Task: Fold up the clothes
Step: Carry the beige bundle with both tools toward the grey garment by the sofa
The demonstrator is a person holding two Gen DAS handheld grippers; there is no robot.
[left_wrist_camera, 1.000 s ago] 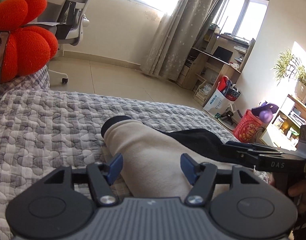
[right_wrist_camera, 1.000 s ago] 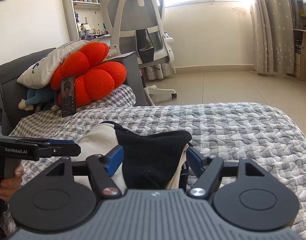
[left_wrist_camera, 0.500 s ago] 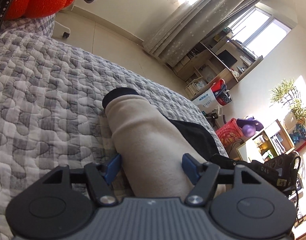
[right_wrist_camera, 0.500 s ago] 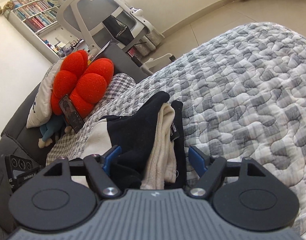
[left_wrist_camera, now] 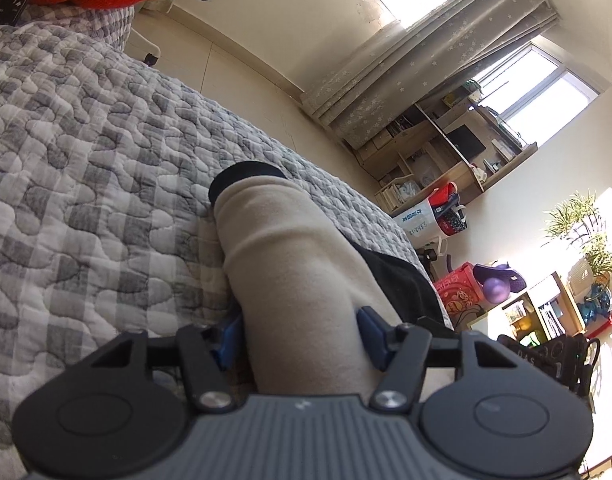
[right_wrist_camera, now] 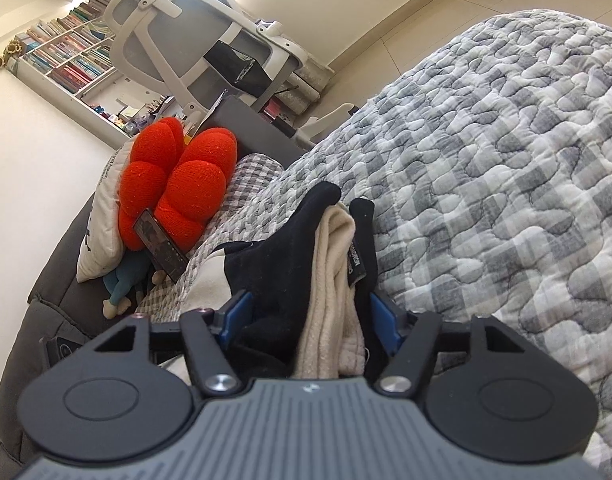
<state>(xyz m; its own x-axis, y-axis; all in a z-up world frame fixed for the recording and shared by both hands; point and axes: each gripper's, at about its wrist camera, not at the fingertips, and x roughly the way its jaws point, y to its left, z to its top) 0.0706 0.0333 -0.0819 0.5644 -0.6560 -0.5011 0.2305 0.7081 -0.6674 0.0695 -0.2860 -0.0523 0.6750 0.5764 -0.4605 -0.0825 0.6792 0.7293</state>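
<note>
**Both grippers closing on the ends of a folded garment**

A cream and black garment point(left_wrist_camera: 298, 280) lies in a thick folded bundle on the grey checked quilt point(left_wrist_camera: 86, 152) of the bed. The left gripper point(left_wrist_camera: 300, 336) straddles the cream end; its jaws are closing, with the cloth filling the gap, and the blue pads point(left_wrist_camera: 371, 332) look to be pressing into the cloth on both sides. The right gripper point(right_wrist_camera: 310, 318) is at the other end, where black and cream layers bunch up between its fingers; its jaws are closing too, and the pads point(right_wrist_camera: 382, 316) sit against the black cloth.

The step in hand seems to be taking hold of both ends at once, either to lift the bundle or to make another fold. Next, both grips should catch every layer, since the stacked layers on the right could slip apart. Then the two hands need to move together so the fold stays neat. An orange cushion point(right_wrist_camera: 178, 184) sits by the headboard, well clear.
</note>
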